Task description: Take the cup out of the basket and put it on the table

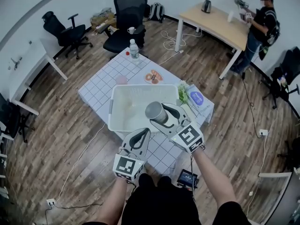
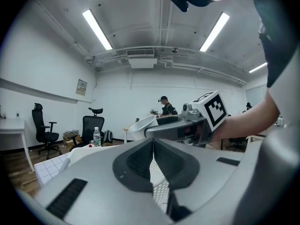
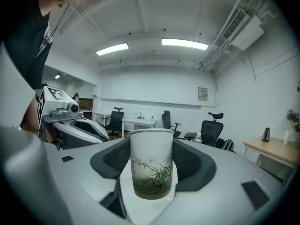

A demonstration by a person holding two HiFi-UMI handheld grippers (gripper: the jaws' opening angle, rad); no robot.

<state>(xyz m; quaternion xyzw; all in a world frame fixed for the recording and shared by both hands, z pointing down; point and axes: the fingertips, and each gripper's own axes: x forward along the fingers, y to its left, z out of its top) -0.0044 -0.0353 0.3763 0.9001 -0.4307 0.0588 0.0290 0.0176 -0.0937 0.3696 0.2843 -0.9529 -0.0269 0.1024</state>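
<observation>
A white paper cup (image 3: 151,163) with a green bamboo print sits upright between the pads of my right gripper (image 3: 151,149), which is shut on it. In the head view the cup (image 1: 155,111) and the right gripper (image 1: 161,114) hang over the near right corner of the white basket (image 1: 123,108), above its rim. The basket stands on the table (image 1: 101,87) with a white checked cloth. My left gripper (image 1: 143,132) is just outside the basket's near edge. Its jaws meet at the tips with nothing in them (image 2: 153,146). The left gripper view also shows the cup (image 2: 140,127) held on the right.
Beyond the basket stand a water bottle (image 1: 134,51), a pink cup (image 1: 121,79) and a plate of pastries (image 1: 153,77). A green bundle (image 1: 183,93) and a blue packet (image 1: 197,98) lie to its right. Office chairs ring the room, and a person (image 1: 260,22) stands at a far desk.
</observation>
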